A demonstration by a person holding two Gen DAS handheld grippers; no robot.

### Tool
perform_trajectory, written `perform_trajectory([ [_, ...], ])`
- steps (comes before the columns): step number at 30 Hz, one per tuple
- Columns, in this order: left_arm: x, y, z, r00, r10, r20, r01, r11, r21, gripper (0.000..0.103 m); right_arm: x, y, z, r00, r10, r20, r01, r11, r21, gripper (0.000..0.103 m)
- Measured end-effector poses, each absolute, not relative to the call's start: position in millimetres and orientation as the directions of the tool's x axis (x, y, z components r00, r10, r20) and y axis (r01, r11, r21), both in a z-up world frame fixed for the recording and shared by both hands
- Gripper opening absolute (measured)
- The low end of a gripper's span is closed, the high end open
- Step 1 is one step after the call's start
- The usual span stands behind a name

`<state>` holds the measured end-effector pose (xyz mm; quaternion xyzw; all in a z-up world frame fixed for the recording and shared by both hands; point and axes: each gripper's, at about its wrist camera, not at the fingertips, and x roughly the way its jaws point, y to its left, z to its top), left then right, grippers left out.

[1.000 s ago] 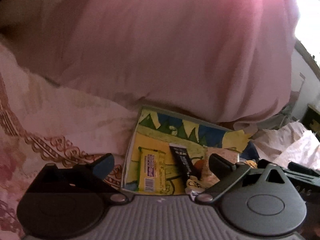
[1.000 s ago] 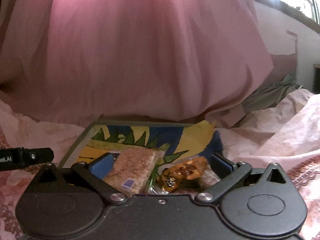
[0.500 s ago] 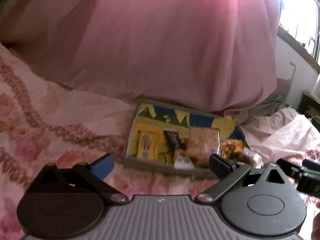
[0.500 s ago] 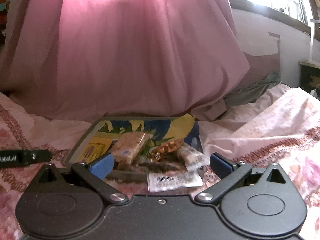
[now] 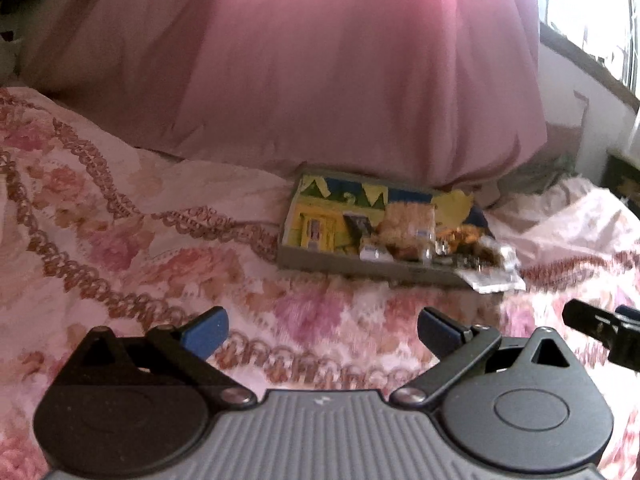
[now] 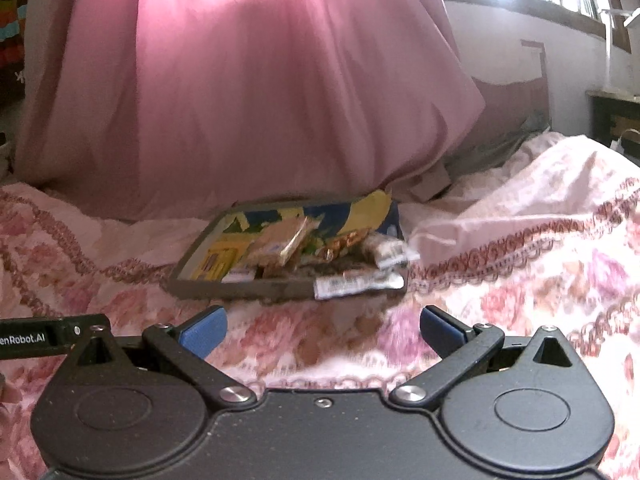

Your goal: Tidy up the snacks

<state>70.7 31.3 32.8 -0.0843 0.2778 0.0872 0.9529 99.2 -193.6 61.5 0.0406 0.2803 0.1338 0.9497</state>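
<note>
While both grippers hang over the floral bedspread [image 5: 132, 240] with nothing between their blue pads, the left gripper [image 5: 322, 330] and the right gripper [image 6: 322, 330] each stand spread wide. The snacks [image 6: 296, 248] lie heaped in a shallow tray [image 6: 240, 290] with a yellow and blue picture bottom, at twelve o'clock of both grippers and well apart from them. A large pink pillow [image 5: 360, 72] rises just behind the tray, and a white wrapper [image 6: 358, 284] overhangs its near rim at the right end.

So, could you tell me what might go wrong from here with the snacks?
The white wrapper overhangs the tray's front rim and could slide onto the bedspread. The tray sits on soft, rumpled bedding, so pressing on it may tip it. The snacks are piled together, so either open tool might pinch two at once.
</note>
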Motion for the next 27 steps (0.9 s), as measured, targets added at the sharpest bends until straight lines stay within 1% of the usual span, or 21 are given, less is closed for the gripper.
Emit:
perform_trajectory([
  [8, 45, 30, 23, 0.778, 0.147, -0.61, -0.258, 0.961, -0.098, 0.103, 75, -198, 52, 0.772, 0.292, -0.565, -0.247, 0.956, 0.156, 0.102],
  [14, 31, 24, 12, 0.744, 0.152, -0.651, -0.265, 0.961, -0.078, 0.103, 62, -192, 51, 0.77, 0.295, -0.565, -0.265, 0.955, 0.137, 0.102],
  [19, 28, 20, 10, 0.736, 0.167, -0.656, -0.269, 0.962, -0.057, 0.103, 57, -190, 50, 0.773, 0.281, -0.568, -0.266, 0.957, 0.113, 0.102],
  [27, 29, 16, 9, 0.733, 0.174, -0.658, -0.261, 0.965, -0.035, 0.103, 62, -192, 45, 0.76, 0.262, -0.595, -0.237, 0.964, 0.123, 0.102],
])
